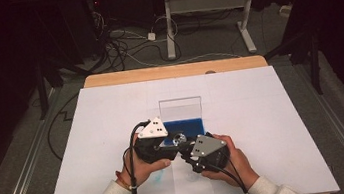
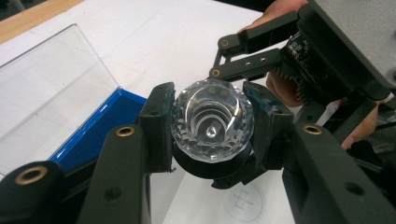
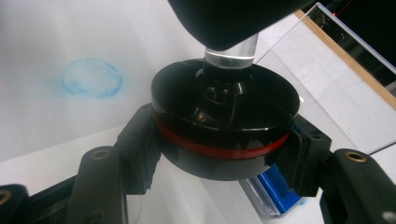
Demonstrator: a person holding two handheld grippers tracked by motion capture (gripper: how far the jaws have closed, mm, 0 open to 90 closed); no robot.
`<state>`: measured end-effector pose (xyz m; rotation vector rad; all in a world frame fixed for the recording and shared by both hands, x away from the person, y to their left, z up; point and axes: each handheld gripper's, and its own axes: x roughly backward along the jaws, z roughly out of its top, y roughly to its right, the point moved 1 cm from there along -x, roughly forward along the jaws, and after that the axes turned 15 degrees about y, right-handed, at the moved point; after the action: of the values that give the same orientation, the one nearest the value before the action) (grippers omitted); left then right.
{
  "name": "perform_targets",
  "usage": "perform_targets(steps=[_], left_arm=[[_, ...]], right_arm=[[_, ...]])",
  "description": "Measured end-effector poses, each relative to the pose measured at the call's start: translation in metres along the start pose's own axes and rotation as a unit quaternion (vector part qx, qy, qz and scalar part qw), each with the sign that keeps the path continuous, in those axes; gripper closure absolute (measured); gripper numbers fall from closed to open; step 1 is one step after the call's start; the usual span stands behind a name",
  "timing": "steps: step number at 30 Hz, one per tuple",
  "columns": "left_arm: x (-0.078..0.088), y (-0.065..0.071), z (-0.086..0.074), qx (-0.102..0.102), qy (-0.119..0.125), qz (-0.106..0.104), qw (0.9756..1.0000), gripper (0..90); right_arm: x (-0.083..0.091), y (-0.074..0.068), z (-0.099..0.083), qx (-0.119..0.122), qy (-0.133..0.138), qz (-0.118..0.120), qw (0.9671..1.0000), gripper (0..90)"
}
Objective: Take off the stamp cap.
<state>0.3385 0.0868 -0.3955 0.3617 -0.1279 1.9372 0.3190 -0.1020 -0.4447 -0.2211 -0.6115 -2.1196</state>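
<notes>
gripping a faceted glass knob (image 2: 212,122) between its jaws, the left gripper (image 2: 210,126) is pointing it upward; the right gripper (image 3: 224,149) is clamping its black disc base (image 3: 224,121) just before the blue case (image 1: 183,124).

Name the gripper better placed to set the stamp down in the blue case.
Probably right: the right gripper clamps the black base, the end that would land first. The left gripper only pinches the crystal knob. The blue case lies close ahead of both.

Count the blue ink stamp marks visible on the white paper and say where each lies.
2: a faint round blue smudge on the paper beyond the black disc, and an outlined circle mark beneath the crystal knob. Others may be hidden.
</notes>
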Motion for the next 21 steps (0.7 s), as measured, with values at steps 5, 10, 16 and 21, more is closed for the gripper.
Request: perform_targets(steps=[5, 10, 16, 21], left_arm=[[0.0003, -0.0013, -0.0001, 0.002, 0.001, -0.006, 1.0000, 55.0], [-0.0003, -0.0012, -0.0011, 0.004, 0.001, -0.007, 1.0000, 55.1], [-0.0007, -0.0003, -0.0001, 0.001, 0.006, -0.007, 1.0000, 55.0], [-0.0009, 0.0013, -0.0028, -0.004, 0.006, -0.002, 1.0000, 55.0]], right_arm=[[0.0012, 0.0008, 0.0008, 0.006, -0.002, 0.004, 1.0000, 38.9], [0.0020, 0.0011, 0.0011, 0.014, -0.007, 0.006, 0.9999, 38.9], [0.0018, 0.0028, -0.0002, -0.004, -0.003, 0.009, 1.0000, 38.8], [-0.0012, 0.0088, -0.0038, -0.074, 0.011, 0.057, 0.9955, 38.5]])
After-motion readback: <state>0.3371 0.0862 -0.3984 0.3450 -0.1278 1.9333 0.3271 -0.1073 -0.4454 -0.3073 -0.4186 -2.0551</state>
